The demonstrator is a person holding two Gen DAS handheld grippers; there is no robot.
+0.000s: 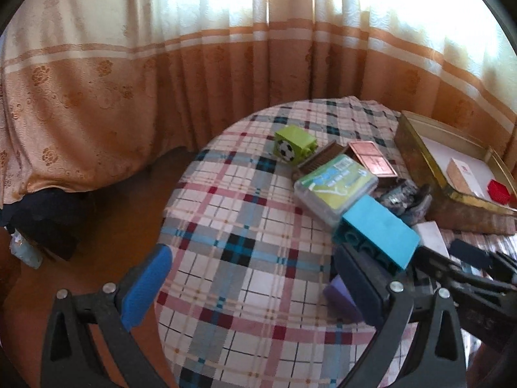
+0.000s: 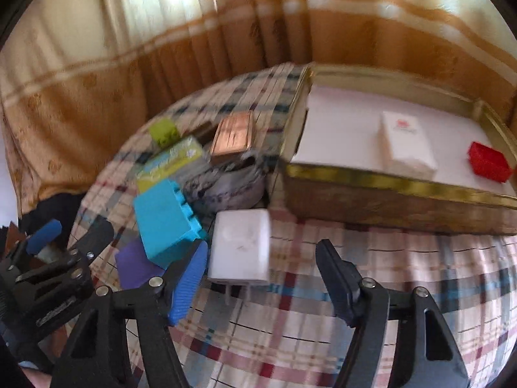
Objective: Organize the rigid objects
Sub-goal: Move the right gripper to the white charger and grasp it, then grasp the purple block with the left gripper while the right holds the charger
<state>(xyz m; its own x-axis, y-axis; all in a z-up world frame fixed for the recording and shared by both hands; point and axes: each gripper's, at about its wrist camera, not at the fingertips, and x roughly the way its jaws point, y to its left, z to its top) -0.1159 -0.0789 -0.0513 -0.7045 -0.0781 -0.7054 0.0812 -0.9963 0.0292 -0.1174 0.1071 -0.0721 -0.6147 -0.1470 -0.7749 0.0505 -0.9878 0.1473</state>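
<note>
Writing: green-labelled clear case [image 1: 336,189] is carrying print too small to read; white box [image 2: 405,147] is showing a red mark, illegible. Lime block [image 1: 294,145] is displaying a football picture.

Surface: round counter [image 1: 245,258] is wearing a plaid cloth; orange-banded curtains [image 1: 194,64] are hanging behind.

Gold tray [image 2: 387,182] is holding the white box and a red block [image 2: 489,161]. Teal brick [image 2: 164,220] is lying on a purple block [image 2: 135,265], just beside the white charger [image 2: 240,249].

Left gripper [image 1: 255,287] fingers are standing wide, empty. Right gripper [image 2: 261,286] fingers are spread wide around the charger, not visibly gripping it.
</note>
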